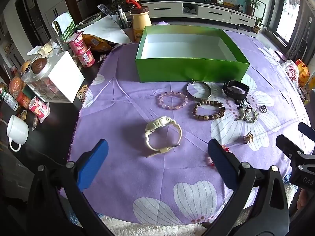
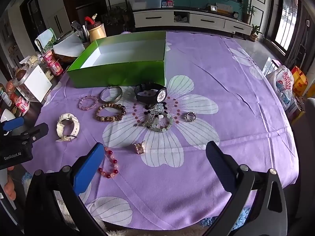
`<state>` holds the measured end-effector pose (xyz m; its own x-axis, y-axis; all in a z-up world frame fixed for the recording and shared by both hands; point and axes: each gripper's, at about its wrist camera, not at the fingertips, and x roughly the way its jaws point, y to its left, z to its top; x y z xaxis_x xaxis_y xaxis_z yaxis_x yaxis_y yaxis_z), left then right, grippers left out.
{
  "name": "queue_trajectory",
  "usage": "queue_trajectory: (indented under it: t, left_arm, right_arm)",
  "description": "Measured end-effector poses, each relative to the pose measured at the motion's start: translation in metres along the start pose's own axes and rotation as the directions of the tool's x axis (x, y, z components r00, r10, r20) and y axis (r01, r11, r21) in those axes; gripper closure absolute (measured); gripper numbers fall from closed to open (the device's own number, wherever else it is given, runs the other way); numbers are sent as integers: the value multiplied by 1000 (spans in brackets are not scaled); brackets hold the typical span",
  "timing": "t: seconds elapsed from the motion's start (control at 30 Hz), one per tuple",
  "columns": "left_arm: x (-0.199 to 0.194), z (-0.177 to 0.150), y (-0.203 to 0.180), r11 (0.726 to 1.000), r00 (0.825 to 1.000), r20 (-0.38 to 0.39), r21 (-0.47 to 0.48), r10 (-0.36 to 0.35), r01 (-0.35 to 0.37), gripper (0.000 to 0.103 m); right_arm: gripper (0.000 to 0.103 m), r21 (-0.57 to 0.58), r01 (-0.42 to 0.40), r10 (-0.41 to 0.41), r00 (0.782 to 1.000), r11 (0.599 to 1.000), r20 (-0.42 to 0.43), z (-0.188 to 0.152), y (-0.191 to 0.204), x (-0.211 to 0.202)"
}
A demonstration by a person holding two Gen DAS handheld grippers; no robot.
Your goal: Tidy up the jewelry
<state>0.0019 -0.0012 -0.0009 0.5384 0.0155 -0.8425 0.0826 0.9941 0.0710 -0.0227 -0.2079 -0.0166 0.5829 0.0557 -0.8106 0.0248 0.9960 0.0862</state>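
Note:
An empty green box (image 1: pixel 192 69) (image 2: pixel 118 74) stands at the back of the purple flowered cloth (image 1: pixel 126 102). Jewelry lies before it: a white watch (image 1: pixel 163 135) (image 2: pixel 68 126), a pink bead bracelet (image 1: pixel 173 100) (image 2: pixel 88 102), a silver bangle (image 1: pixel 198 90) (image 2: pixel 111 94), a brown bead bracelet (image 1: pixel 208 110) (image 2: pixel 110 112), a black watch (image 1: pixel 235 89) (image 2: pixel 150 92), a silver charm bracelet (image 2: pixel 157 121), a ring (image 2: pixel 190 116), a gold brooch (image 2: pixel 139 147) and a red bead bracelet (image 2: pixel 110 164). My left gripper (image 1: pixel 157 151) hovers open just short of the white watch. My right gripper (image 2: pixel 155 153) hangs open, nothing between its fingers.
Left of the cloth the dark table holds a white mug (image 1: pixel 17 130), yogurt cups (image 1: pixel 81 49), a white drawer box (image 1: pixel 59 76) and a yellow bottle (image 1: pixel 140 22). Plastic bags (image 2: pixel 283 84) sit off the right edge. A fluffy white rug shows below the near edge.

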Motion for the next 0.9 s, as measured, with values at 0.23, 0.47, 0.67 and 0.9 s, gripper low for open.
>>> queue_trajectory:
  t: [0.23,0.47,0.67,0.9]
  left_arm:
    - [0,-1,0,1000,1000,-2,4,-5,5,2]
    - [-1,-1,0,1000,1000,-3,4,-12,12,2]
    - [-1,0,0,1000,1000,-5,8,-14,15,2]
    - [0,0,-3,1000,1000,-3,11,-13,13,2]
  right_arm:
    - [1,-3,2,-2,1000,1000,-6,2,2,-1]
    - [1,0,0,0,1000,1000,-4,-1,-1,-1]
    - [1,3,0,0,1000,1000,-3,-1,-2,-2]
    - [1,2,-1,1,1000,1000,-4,0,-2,-2]
